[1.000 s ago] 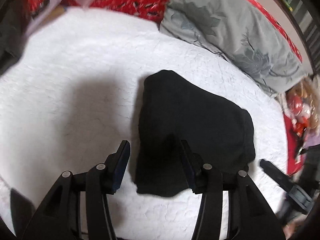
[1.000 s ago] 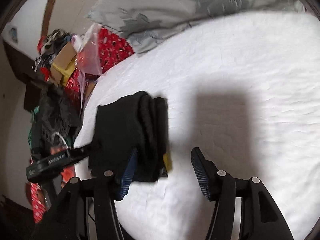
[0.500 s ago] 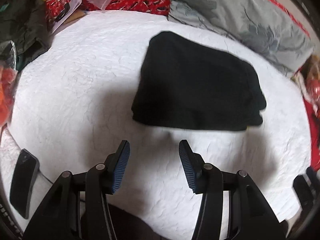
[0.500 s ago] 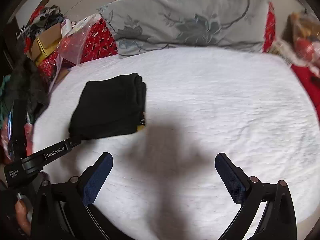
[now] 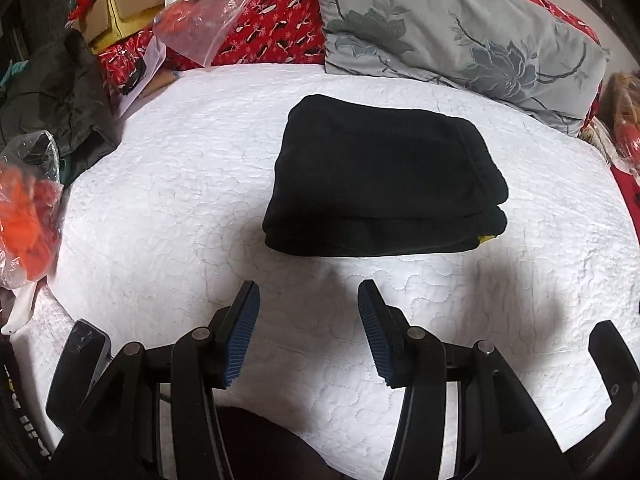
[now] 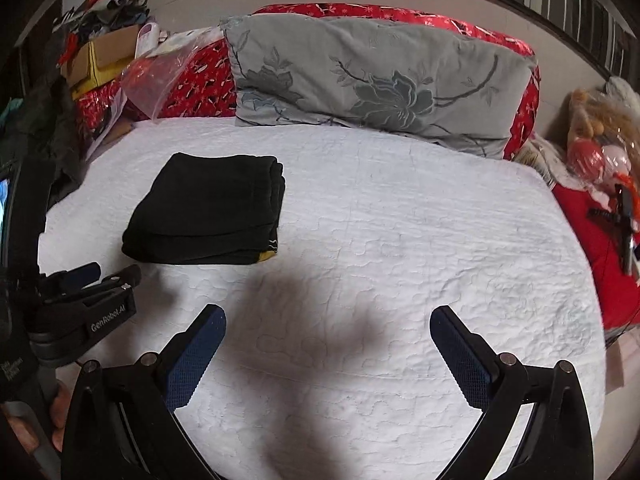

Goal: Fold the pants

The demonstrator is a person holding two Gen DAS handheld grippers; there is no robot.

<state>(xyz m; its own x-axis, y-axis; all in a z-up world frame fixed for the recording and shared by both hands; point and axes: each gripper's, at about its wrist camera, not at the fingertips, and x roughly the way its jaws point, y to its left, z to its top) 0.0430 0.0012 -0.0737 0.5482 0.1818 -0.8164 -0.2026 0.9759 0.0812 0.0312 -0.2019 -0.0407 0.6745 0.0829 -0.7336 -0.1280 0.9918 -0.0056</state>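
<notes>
The black pants (image 5: 380,180) lie folded in a compact rectangle on the white quilted bed (image 5: 180,208), with a bit of yellow showing at the near right corner. They also show in the right wrist view (image 6: 208,212), at the left. My left gripper (image 5: 308,304) is open and empty, held back from the pants' near edge. My right gripper (image 6: 328,328) is wide open and empty, off to the right of the pants. The left gripper's body shows in the right wrist view (image 6: 92,284).
A grey flowered pillow (image 6: 372,84) and red patterned bedding (image 5: 272,24) lie at the head of the bed. Plastic bags (image 5: 200,20), a cardboard box (image 5: 120,12) and dark clothes (image 5: 60,92) crowd the left side. Toys and red cloth (image 6: 600,184) lie on the right.
Both grippers have pulled back from the folded pants and away from the bed surface. The right gripper has opened wider. The pants lie still.
</notes>
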